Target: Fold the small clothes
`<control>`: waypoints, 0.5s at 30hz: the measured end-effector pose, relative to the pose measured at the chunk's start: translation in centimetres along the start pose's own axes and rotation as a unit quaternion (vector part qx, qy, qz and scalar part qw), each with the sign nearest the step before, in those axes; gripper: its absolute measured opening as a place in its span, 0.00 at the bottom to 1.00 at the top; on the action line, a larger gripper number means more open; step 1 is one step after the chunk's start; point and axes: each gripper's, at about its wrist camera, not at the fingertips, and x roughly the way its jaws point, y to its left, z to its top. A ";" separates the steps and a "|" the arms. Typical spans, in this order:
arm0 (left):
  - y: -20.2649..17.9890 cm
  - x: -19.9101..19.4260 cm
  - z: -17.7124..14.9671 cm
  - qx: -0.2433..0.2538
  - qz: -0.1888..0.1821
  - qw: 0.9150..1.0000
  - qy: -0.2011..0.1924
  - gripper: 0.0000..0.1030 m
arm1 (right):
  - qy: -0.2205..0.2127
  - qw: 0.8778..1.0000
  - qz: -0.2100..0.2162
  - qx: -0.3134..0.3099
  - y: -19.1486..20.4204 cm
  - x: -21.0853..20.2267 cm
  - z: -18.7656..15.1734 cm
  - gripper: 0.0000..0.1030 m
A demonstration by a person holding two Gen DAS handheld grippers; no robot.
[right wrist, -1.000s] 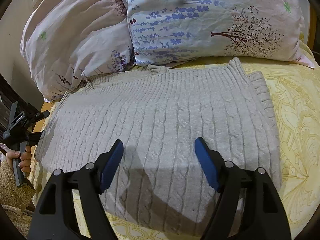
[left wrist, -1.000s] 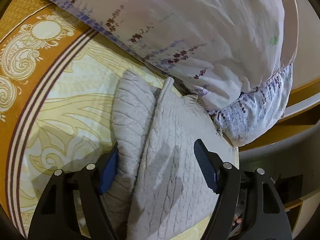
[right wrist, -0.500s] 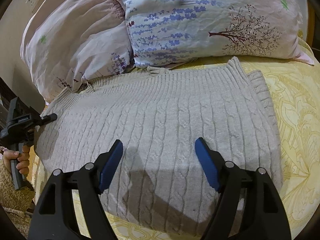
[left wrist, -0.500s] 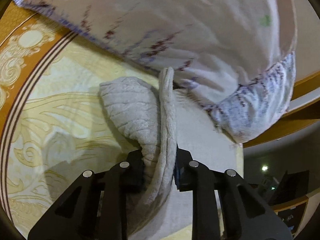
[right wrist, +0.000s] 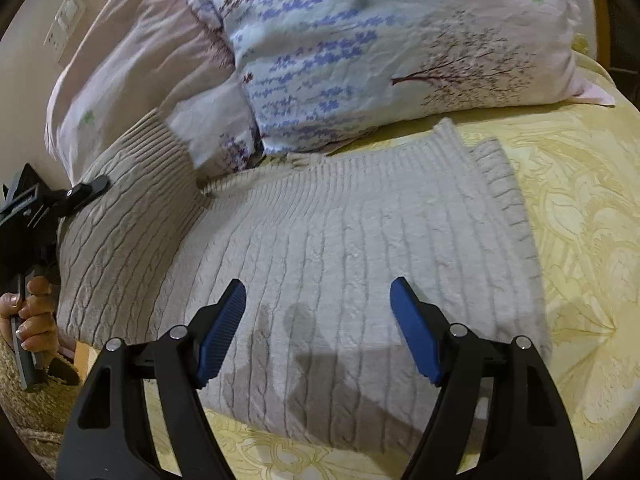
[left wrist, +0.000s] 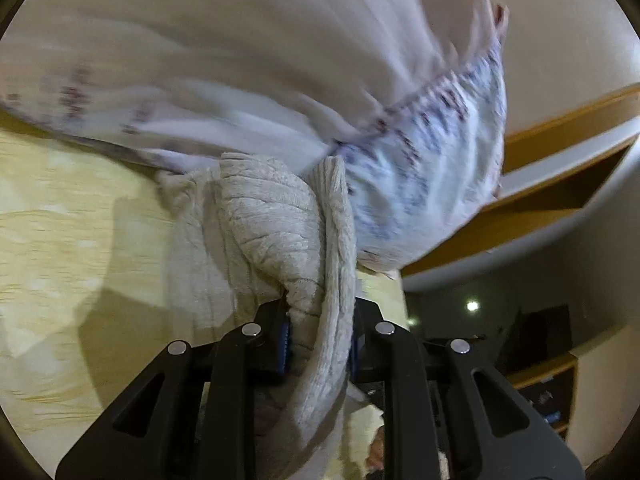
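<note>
We see the grey cable-knit sweater (right wrist: 360,264) lying on the yellow patterned bed cover (right wrist: 580,240), its long axis running left to right across the right wrist view, its ribbed edge toward the floral pillows (right wrist: 380,52) at the head. Our left gripper (left wrist: 318,340) pinches a bunched edge of the knit between its fingers (left wrist: 282,344), and in the right wrist view that left end stands lifted off the bed, curling up against the pink pillow (right wrist: 132,80). Our right gripper (right wrist: 318,332) hangs over the near part of the sweater, fingers (right wrist: 222,332) spread wide, gripping nothing.
</note>
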 end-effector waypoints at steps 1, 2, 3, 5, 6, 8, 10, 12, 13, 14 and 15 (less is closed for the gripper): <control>-0.5 0.8 0.0 0.002 -0.006 1.000 0.006 0.20 | -0.004 1.000 -0.001 0.004 -0.3 -0.4 0.0 0.72; -1.1 1.7 -0.1 0.006 -0.012 1.000 0.013 0.20 | -0.009 1.000 -0.002 0.011 -0.7 -0.8 0.1 0.72; -1.7 2.6 -0.2 0.011 -0.016 1.000 0.021 0.20 | -0.013 1.000 -0.003 0.017 -1.1 -1.2 0.1 0.72; -2.8 4.9 -0.6 0.015 -0.026 0.999 0.041 0.20 | -0.023 0.999 -0.007 0.031 -2.1 -2.1 -0.1 0.72; -3.1 5.5 -0.8 0.015 -0.028 0.998 0.048 0.20 | -0.026 0.999 -0.008 0.036 -2.4 -2.4 -0.3 0.72; -3.5 7.5 -1.3 0.012 -0.031 0.997 0.066 0.20 | -0.034 0.998 -0.011 0.049 -3.3 -3.2 -0.6 0.72; -3.8 9.1 -1.8 0.008 -0.030 0.996 0.079 0.19 | -0.040 0.997 -0.011 0.062 -4.1 -3.8 -1.0 0.72; -3.9 10.6 -2.4 0.005 -0.027 0.995 0.092 0.19 | -0.048 0.996 -0.008 0.079 -4.9 -4.5 -1.4 0.72; -3.8 11.6 -2.9 0.005 -0.021 0.995 0.101 0.19 | -0.051 0.995 -0.004 0.086 -5.3 -4.7 -1.5 0.72; -3.8 12.2 -3.2 0.004 -0.019 0.994 0.107 0.19 | -0.054 0.994 0.004 0.096 -5.7 -4.9 -1.6 0.72; -3.7 13.0 -3.7 0.001 -0.017 0.993 0.117 0.19 | -0.058 0.993 0.012 0.106 -6.1 -5.1 -1.6 0.72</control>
